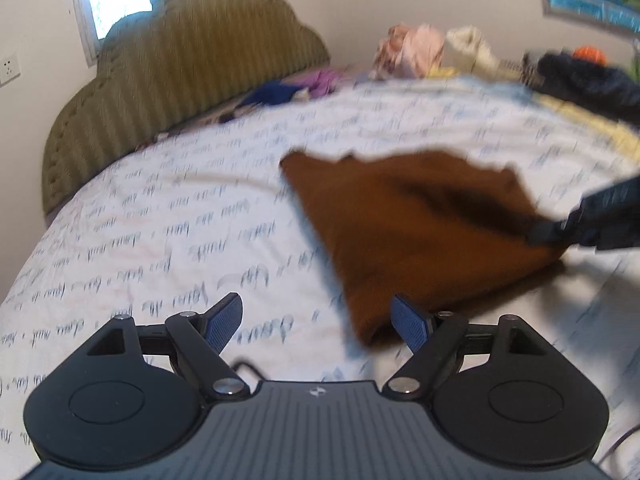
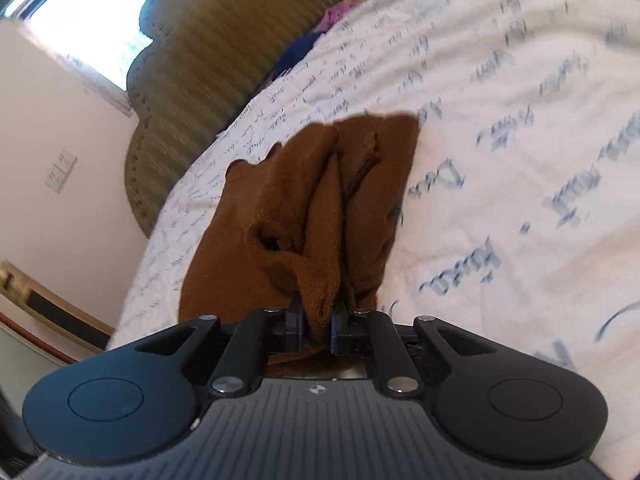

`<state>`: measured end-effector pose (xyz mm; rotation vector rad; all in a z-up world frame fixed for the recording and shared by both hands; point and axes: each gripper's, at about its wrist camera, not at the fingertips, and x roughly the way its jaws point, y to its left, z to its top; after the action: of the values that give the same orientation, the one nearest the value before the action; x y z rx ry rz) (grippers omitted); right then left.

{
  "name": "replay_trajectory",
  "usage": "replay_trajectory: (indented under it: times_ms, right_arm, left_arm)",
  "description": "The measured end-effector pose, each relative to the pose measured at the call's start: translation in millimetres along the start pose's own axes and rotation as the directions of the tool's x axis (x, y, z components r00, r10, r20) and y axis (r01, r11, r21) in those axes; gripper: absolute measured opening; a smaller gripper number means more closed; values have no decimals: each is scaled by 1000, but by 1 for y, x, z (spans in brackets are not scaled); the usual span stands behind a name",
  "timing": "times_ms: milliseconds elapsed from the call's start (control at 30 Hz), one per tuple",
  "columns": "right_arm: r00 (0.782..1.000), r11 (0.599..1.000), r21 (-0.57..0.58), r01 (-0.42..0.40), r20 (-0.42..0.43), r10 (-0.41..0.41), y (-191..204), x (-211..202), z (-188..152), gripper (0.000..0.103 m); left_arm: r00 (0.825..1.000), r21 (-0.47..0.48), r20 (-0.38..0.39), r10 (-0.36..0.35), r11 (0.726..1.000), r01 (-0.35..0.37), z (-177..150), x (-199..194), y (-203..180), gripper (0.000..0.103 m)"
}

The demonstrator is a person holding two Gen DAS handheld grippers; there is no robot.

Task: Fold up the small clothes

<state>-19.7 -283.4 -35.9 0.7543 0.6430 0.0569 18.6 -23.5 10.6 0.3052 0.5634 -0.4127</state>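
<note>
A small brown garment [image 1: 412, 236] lies on the white bed sheet [image 1: 160, 216] with blue script print. My left gripper [image 1: 318, 322] is open and empty, just in front of the garment's near corner, its right pad beside the cloth. My right gripper [image 2: 316, 322] is shut on a bunched edge of the brown garment [image 2: 316, 216] and holds it up off the sheet [image 2: 500, 160]. The right gripper also shows in the left wrist view [image 1: 560, 230] at the garment's right corner.
An olive ribbed headboard [image 1: 192, 76] stands at the far left of the bed. A pile of other clothes [image 1: 420, 52] lies at the far edge, with dark garments [image 1: 588, 80] at the far right. A wall socket [image 1: 10, 68] is on the left wall.
</note>
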Motion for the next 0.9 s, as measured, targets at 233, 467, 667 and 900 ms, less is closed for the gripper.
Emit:
replay_trajectory:
  times_ms: [233, 467, 667, 900]
  right_arm:
    - [976, 959, -254, 126, 203, -75, 44, -27, 7, 26]
    - [988, 953, -262, 151, 61, -139, 37, 7, -12, 26]
    - [987, 947, -280, 156, 66, -143, 42, 4, -8, 26]
    - [987, 960, -233, 152, 86, -135, 38, 0, -9, 37]
  left_arm:
    - [999, -43, -44, 16, 999, -18, 26, 34, -17, 83]
    - [987, -60, -158, 34, 997, -44, 7, 60, -23, 83]
    - [985, -94, -169, 22, 995, -38, 8, 60, -17, 83]
    - [984, -98, -174, 23, 994, -40, 9, 60, -19, 83]
